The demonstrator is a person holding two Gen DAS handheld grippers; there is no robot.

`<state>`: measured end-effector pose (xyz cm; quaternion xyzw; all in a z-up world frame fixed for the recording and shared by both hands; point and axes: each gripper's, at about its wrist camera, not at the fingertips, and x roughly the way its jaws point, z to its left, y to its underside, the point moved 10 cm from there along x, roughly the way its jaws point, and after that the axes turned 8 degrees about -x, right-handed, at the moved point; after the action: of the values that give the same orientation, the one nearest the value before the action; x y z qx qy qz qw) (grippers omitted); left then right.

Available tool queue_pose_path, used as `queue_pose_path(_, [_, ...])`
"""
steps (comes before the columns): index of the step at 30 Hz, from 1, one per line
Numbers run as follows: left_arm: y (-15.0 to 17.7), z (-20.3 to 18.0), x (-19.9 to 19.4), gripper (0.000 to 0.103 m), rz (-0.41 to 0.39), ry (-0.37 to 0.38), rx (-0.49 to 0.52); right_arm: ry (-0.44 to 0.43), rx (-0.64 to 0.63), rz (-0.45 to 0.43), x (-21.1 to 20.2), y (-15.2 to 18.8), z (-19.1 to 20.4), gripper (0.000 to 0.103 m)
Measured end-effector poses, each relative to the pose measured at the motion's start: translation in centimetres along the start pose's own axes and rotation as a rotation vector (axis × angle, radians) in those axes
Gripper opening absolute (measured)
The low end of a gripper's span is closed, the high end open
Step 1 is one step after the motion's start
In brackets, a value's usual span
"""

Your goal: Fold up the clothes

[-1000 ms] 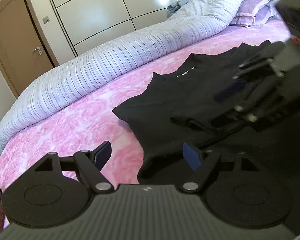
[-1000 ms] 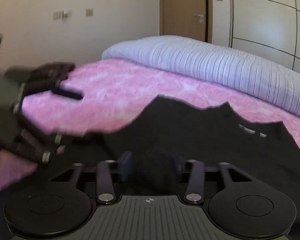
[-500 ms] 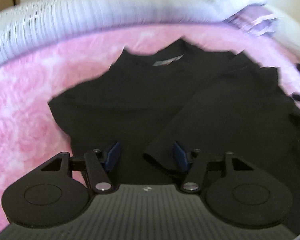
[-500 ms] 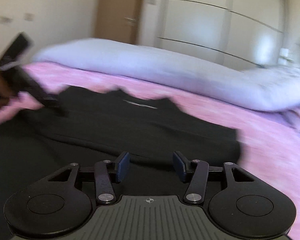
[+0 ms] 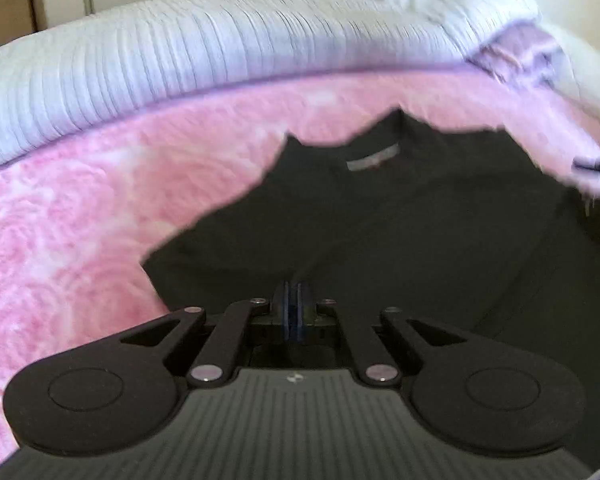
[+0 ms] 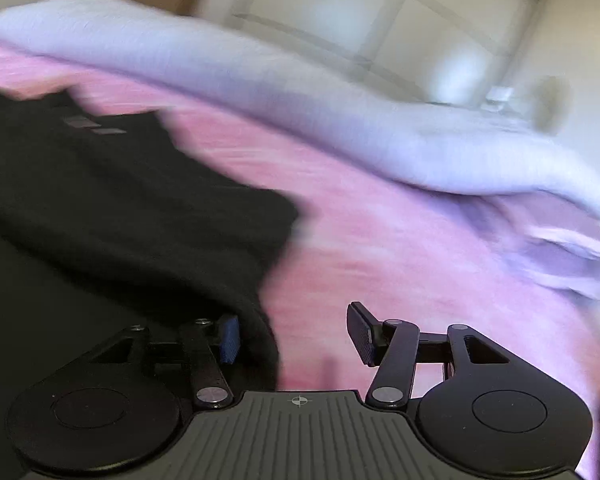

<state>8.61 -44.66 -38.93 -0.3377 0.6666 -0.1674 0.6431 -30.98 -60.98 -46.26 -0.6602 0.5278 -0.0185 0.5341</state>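
Observation:
A black T-shirt (image 5: 400, 216) lies spread on the pink bed cover (image 5: 80, 220), its collar and label toward the rolled duvet. My left gripper (image 5: 293, 306) sits low over the shirt's near part with its blue pads pressed together; whether cloth is pinched between them I cannot tell. In the right wrist view the shirt (image 6: 112, 208) fills the left side. My right gripper (image 6: 296, 340) is open over the shirt's right edge, one pad above the black cloth, the other above the pink cover (image 6: 380, 240). Both views are blurred by motion.
A rolled lilac-white striped duvet (image 5: 220, 60) runs along the far side of the bed, also in the right wrist view (image 6: 300, 92). Purple pillows (image 5: 520, 56) lie at the far right. Wardrobe doors (image 6: 380, 12) and a wooden door stand behind.
My left gripper swung over the shirt and its jaws closed from wide open to shut. My right gripper let go of the cloth, opened wide and moved right to the shirt's edge.

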Motion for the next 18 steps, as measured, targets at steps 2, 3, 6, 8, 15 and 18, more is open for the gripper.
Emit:
queue_pose_path(2, [0.3,0.1,0.5,0.002,-0.001,0.002,-0.017,-0.019,0.050,0.038,0.6,1.0,-0.6,0.062])
queue_pose_path(3, [0.2,0.3,0.7,0.002,-0.006,0.000,-0.026,-0.026,0.055,0.042,0.5,1.1,-0.6,0.062])
queue_pose_path(6, [0.1,0.8,0.5,0.005,-0.013,-0.034,-0.006,-0.051,0.056,0.036,0.2,0.7,-0.4,0.062])
queue_pose_path(8, [0.0,1.2,0.5,0.010,-0.001,-0.043,-0.013,-0.068,0.035,0.049,-0.3,1.0,-0.1,0.062])
queue_pose_path(15, [1.4,2.1,-3.9,0.020,-0.023,-0.102,-0.040,-0.069,-0.016,0.081,-5.1,2.6,0.8,0.062])
queue_pose_path(18, [3.7,0.9,-7.5,0.024,-0.049,-0.109,-0.007,-0.084,-0.036,0.096,-8.2,4.0,1.8,0.062])
